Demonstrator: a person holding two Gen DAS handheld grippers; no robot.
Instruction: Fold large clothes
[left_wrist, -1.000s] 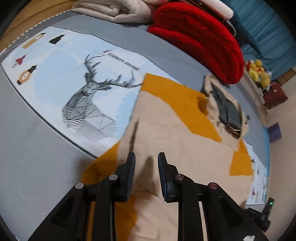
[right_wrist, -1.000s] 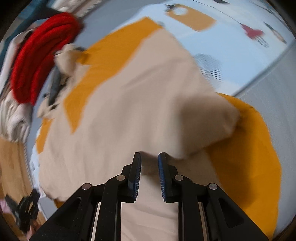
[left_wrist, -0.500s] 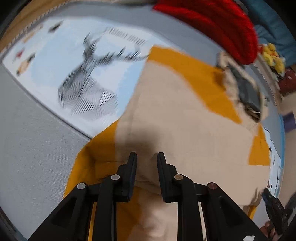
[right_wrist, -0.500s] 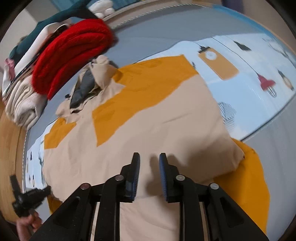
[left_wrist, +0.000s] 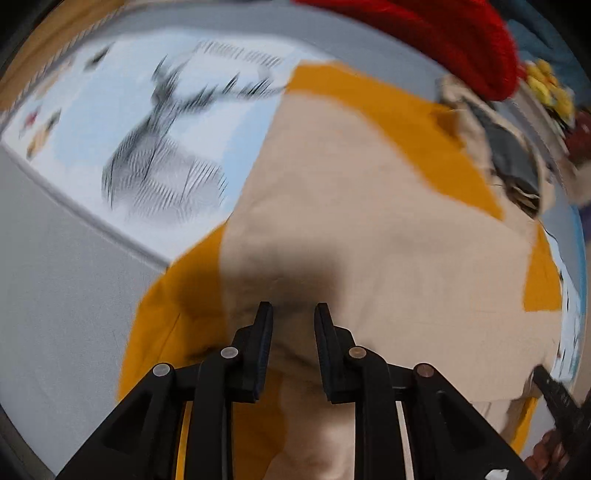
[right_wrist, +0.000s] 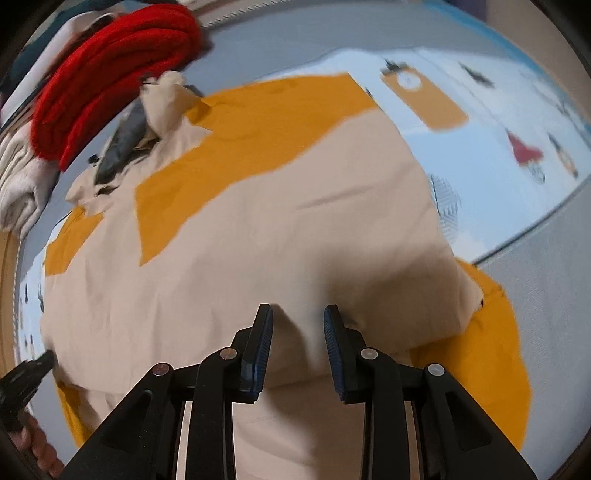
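A large beige and mustard garment (left_wrist: 369, 221) lies spread on a printed light-blue mat (left_wrist: 159, 155); its collar with dark grey lining (left_wrist: 509, 158) points to the far right. My left gripper (left_wrist: 293, 314) points down at the near hem and is shut on a fold of the beige cloth, which fills the gap between its jaws. In the right wrist view the same garment (right_wrist: 277, 221) lies folded over itself. My right gripper (right_wrist: 298, 314) stands over its near edge with the jaws parted; cloth lies between them, but the pads do not press on it.
A red knitted piece (right_wrist: 110, 62) and folded cream clothes (right_wrist: 18, 184) are stacked at the far side, by the collar. The grey surface (left_wrist: 55, 277) runs around the mat. The other gripper and a hand (right_wrist: 40, 450) show at the frame's lower left.
The left gripper has sunk toward the garment with the fold in it. The right gripper's jaws have widened and let the beige cloth go; its wrist has rolled.
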